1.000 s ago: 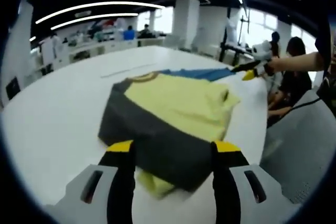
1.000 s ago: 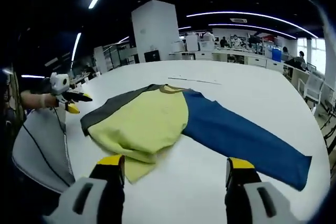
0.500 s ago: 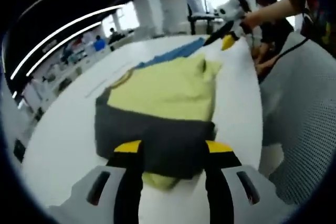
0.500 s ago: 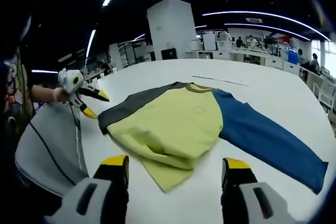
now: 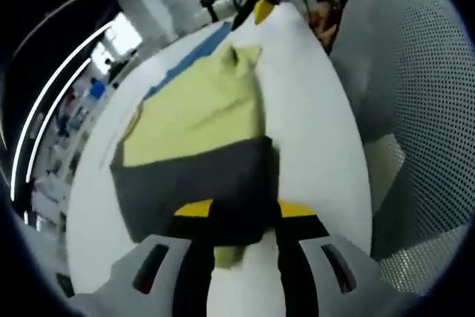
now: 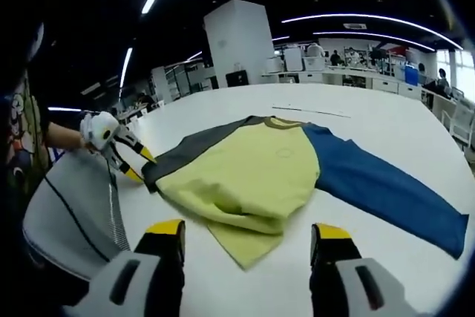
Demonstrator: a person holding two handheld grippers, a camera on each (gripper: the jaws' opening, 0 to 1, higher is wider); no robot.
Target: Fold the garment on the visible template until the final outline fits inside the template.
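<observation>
One garment (image 6: 260,176) lies on the white table (image 6: 371,120): a yellow body, one dark grey sleeve and one blue sleeve (image 6: 386,198). The grey sleeve (image 5: 200,183) is folded across the body, while the blue one stretches out flat to the side. The yellow hem is doubled over itself, with a corner of it poking toward the right gripper (image 6: 246,237).

Two grippers are in play. In the left gripper view, the left gripper (image 5: 245,217) has its two yellow-tipped jaws parted and set on either side of the grey sleeve's near edge, with a scrap of yellow cloth showing between them; I cannot tell whether they touch the fabric. In the right gripper view that same gripper sits at the grey edge of the garment, held in a hand (image 6: 100,130).

The right gripper hangs just short of the yellow hem, jaws spread wide with nothing between them but bare table.

One grey mesh chair (image 6: 74,213) stands against the table's near side. Far across the room are desks and at least two people (image 6: 445,79).
</observation>
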